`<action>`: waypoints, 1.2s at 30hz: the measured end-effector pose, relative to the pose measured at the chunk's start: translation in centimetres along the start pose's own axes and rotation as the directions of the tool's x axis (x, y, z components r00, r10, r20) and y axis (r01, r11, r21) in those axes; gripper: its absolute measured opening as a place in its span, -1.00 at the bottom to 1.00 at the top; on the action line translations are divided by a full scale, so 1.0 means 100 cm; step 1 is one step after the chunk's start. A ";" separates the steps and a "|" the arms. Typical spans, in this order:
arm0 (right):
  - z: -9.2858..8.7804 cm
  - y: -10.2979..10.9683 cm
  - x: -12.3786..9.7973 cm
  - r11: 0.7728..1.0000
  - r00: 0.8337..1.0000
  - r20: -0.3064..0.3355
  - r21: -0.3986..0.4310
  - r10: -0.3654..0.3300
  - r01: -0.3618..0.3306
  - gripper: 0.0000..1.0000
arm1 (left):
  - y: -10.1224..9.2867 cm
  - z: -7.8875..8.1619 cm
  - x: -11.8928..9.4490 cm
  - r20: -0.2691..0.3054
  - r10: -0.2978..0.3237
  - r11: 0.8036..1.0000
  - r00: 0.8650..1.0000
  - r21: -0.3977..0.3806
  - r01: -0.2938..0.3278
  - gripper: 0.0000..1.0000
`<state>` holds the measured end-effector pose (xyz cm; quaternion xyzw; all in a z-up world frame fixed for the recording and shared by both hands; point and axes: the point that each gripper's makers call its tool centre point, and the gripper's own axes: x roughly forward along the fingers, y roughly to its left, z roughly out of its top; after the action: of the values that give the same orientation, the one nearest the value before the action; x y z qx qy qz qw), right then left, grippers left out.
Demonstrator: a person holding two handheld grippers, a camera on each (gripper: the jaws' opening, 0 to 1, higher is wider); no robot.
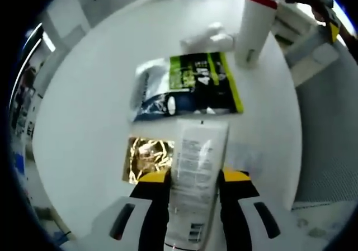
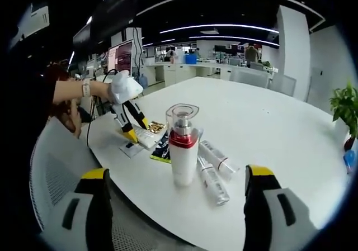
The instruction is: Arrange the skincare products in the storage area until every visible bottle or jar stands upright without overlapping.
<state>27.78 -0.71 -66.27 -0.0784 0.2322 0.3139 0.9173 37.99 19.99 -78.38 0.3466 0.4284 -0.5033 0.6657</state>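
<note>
In the left gripper view my left gripper [image 1: 193,178] is shut on a white tube [image 1: 196,173] with printed text, held just above the white table [image 1: 84,111]. Beyond it lie a green and dark sachet [image 1: 190,86] and a gold packet [image 1: 146,157]. Two small white bottles [image 1: 208,37] lie on their sides. A tall white bottle with a red band [image 1: 254,27] stands upright. In the right gripper view my right gripper [image 2: 179,198] is open, its jaws wide either side of the tall bottle [image 2: 182,147] and the two lying bottles [image 2: 215,170]. The left gripper [image 2: 131,122] appears there, held by a gloved hand [image 2: 124,88].
The table edge runs close to my right gripper, with a mesh chair [image 2: 53,189] below it. A person's arm with a watch [image 2: 78,90] reaches in from the left. A potted plant [image 2: 344,108] stands at the far right. Office desks fill the background.
</note>
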 end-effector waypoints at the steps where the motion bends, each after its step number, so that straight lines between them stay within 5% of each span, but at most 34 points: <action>1: 0.000 0.001 0.001 1.000 1.000 -0.003 -0.001 0.002 -0.002 0.99 | 0.001 0.000 0.000 0.001 -0.009 1.000 1.000 -0.006 0.009 -0.38; 12: 0.000 0.004 0.003 1.000 1.000 -0.016 -0.015 0.013 -0.013 0.99 | 0.002 0.001 -0.001 0.028 -0.053 0.997 0.998 -0.061 0.055 -0.41; 22: 0.003 0.006 0.004 0.999 1.000 -0.015 -0.027 0.017 -0.018 0.99 | 0.004 0.003 -0.011 0.086 0.016 0.995 0.996 -0.101 -0.007 -0.43; 36: 0.008 0.007 0.006 0.999 1.000 -0.004 -0.043 0.030 -0.030 0.99 | -0.001 0.008 -0.046 0.205 0.146 0.979 0.968 -0.168 -0.113 -0.44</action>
<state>28.02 0.41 -65.83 -0.0952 0.2282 0.3323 0.9102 37.46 20.97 -73.87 0.2643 0.3674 -0.4586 0.7648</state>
